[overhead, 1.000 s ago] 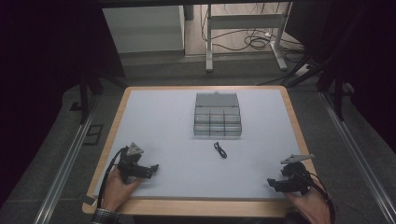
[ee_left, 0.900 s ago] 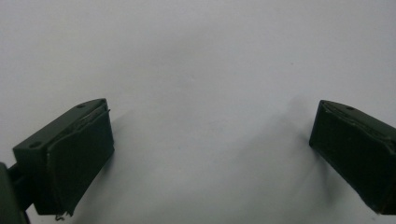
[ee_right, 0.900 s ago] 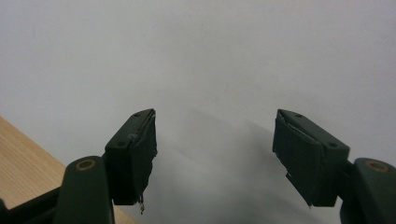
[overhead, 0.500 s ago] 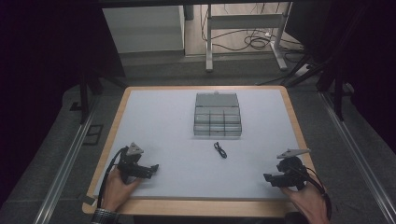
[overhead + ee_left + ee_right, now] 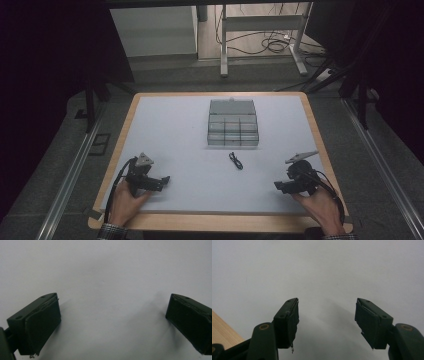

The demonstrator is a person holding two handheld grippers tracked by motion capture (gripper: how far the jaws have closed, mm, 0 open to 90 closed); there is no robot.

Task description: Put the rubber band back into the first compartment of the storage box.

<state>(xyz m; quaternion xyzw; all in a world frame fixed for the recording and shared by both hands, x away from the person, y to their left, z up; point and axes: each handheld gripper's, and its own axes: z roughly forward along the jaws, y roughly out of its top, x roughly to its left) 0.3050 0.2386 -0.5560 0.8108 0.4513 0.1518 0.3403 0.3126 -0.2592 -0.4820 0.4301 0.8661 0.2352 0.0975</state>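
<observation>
A small black cable [image 5: 235, 160] lies on the white mat [image 5: 190, 135], just in front of a grey compartment box [image 5: 233, 123] with its lid folded back. My left gripper [image 5: 165, 179] rests low at the mat's near left and points right. In the left gripper view its jaws are wide apart, and the left gripper [image 5: 112, 322] has only bare mat between them. My right gripper [image 5: 277, 186] sits at the near right and points left. The right gripper [image 5: 327, 317] is open over bare mat. Both grippers are well short of the cable.
A wooden border [image 5: 210, 222] frames the mat, and a corner of that wooden border [image 5: 222, 330] appears in the right gripper view. Metal rails [image 5: 70, 175] run along both sides of the table. Beyond the far edge stand a table frame [image 5: 260, 35] and loose cables on the floor.
My right gripper has shifted a little left and toward the near edge. The left gripper and the cable have stayed put.
</observation>
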